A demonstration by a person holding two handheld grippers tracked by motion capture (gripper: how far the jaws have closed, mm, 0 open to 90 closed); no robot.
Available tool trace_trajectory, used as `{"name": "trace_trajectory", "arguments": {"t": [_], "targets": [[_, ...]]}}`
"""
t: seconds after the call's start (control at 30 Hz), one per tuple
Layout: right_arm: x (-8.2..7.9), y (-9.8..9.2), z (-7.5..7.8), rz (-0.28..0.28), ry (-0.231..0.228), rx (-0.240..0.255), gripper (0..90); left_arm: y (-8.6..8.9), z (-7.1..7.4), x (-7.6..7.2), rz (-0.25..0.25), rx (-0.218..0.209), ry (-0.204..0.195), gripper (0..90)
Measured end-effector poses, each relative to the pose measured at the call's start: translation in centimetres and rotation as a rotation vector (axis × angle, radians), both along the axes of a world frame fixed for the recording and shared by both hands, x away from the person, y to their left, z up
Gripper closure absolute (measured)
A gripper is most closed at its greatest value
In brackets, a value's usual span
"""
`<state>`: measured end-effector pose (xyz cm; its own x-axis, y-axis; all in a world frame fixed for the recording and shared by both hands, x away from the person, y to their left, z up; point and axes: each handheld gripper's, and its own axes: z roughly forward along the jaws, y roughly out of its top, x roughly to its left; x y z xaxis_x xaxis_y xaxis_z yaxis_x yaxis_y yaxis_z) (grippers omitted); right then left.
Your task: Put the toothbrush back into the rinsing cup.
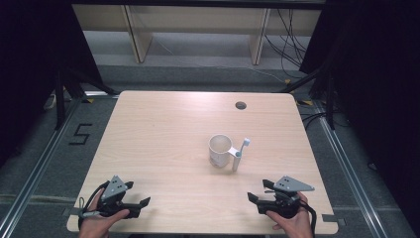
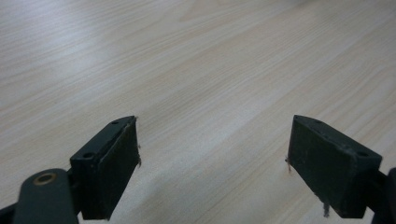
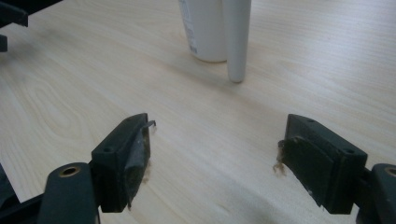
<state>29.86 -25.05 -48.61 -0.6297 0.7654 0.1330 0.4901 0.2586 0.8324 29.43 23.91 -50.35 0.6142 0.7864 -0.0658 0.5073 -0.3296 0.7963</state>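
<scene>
Here, a pale wooden bench (image 1: pixel 163 144) carries a white cup (image 1: pixel 219 150) right of its middle, and a white toothbrush (image 1: pixel 239 154) leans against the cup's right side, its handle end on the wood and its head up beside the rim. The left claw (image 1: pixel 140 206) rests at the near left corner of the bench, held in a hand (image 1: pixel 96 220), its jaws spread wide and pointing right across the boards; in the left gripper view that claw (image 2: pixel 212 156) has only bare wood grain between its two black jaws. The right claw (image 1: pixel 256 196) sits at the near right corner in the other hand (image 1: pixel 292 223), its jaws aimed left and slightly toward the cup, well apart from it. In the right gripper view this claw (image 3: pixel 215 154) is likewise spread with nothing between the jaws, and the cup (image 3: pixel 203 30) and the toothbrush (image 3: pixel 236 39) handle stand ahead of it, touching each other, the handle tip planted just in front of the cup. A round cable hole (image 1: pixel 240 105) lies near the far edge of the bench.
</scene>
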Motion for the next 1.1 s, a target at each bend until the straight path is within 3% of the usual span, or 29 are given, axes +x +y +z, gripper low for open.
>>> {"name": "trace_trajectory", "arguments": {"t": [0.03,0.1,0.17,0.23,0.37,0.4,0.43,0.47,0.53,0.57,0.6,0.63,0.7,0.83,0.87,1.03,1.1], "targets": [[-0.2,-0.1,0.0,0.007,0.007,-0.015,24.6,0.0,0.0,0.0,-0.001,0.001,0.000,15.8],[-0.4,0.1,-0.1,0.005,0.028,0.003,25.0,0.1,0.1,0.0,-0.005,0.004,-0.003,15.8],[-0.5,-0.1,-0.1,0.012,0.018,-0.031,25.0,0.0,0.1,0.0,0.002,-0.008,-0.006,15.8],[-0.8,0.1,-0.2,-0.003,0.050,0.004,25.1,0.1,0.1,0.0,-0.003,0.001,-0.003,15.8],[-1.1,-0.4,-0.2,0.011,0.031,-0.044,25.1,0.0,0.1,-0.1,-0.010,0.001,-0.003,15.8],[-1.2,-0.3,-0.2,0.002,0.051,-0.032,25.0,0.0,0.1,-0.1,-0.008,-0.002,-0.003,15.8],[-1.2,-0.5,-0.2,0.009,0.031,-0.043,25.0,0.1,0.2,-0.1,-0.013,0.015,-0.002,15.8],[-1.4,-0.4,-0.3,0.003,0.058,-0.024,25.0,0.2,0.2,-0.1,-0.023,0.034,0.001,15.8],[-1.5,-0.5,-0.3,0.014,0.049,-0.051,25.0,0.1,0.1,-0.1,-0.015,0.016,0.000,15.8],[-1.7,-0.4,-0.4,0.009,0.063,-0.039,25.0,0.1,0.1,-0.1,-0.013,0.022,-0.002,15.8],[-1.6,-0.5,-0.4,0.023,0.049,-0.068,25.0,0.1,0.2,-0.1,-0.016,0.028,0.000,15.8],[-1.8,-0.3,-0.5,0.013,0.070,-0.048,25.0,0.1,0.1,-0.1,-0.019,0.020,-0.002,15.8],[-1.9,-0.5,-0.5,0.027,0.057,-0.085,25.0,0.2,0.2,-0.1,-0.022,0.036,0.002,15.8],[-2.3,-0.2,-0.6,0.030,0.088,-0.095,24.7,0.2,0.2,-0.1,-0.023,0.037,0.002,15.8],[-2.2,-0.3,-0.7,0.035,0.065,-0.121,24.6,0.2,0.2,-0.1,-0.023,0.037,0.002,15.8],[-2.4,-0.3,-0.8,0.045,0.082,-0.134,24.1,0.2,0.1,-0.1,-0.026,0.040,0.003,15.8],[-2.7,-0.2,-0.9,0.024,0.134,-0.119,24.0,0.0,0.0,-0.1,-0.015,0.017,-0.001,15.8]]}}
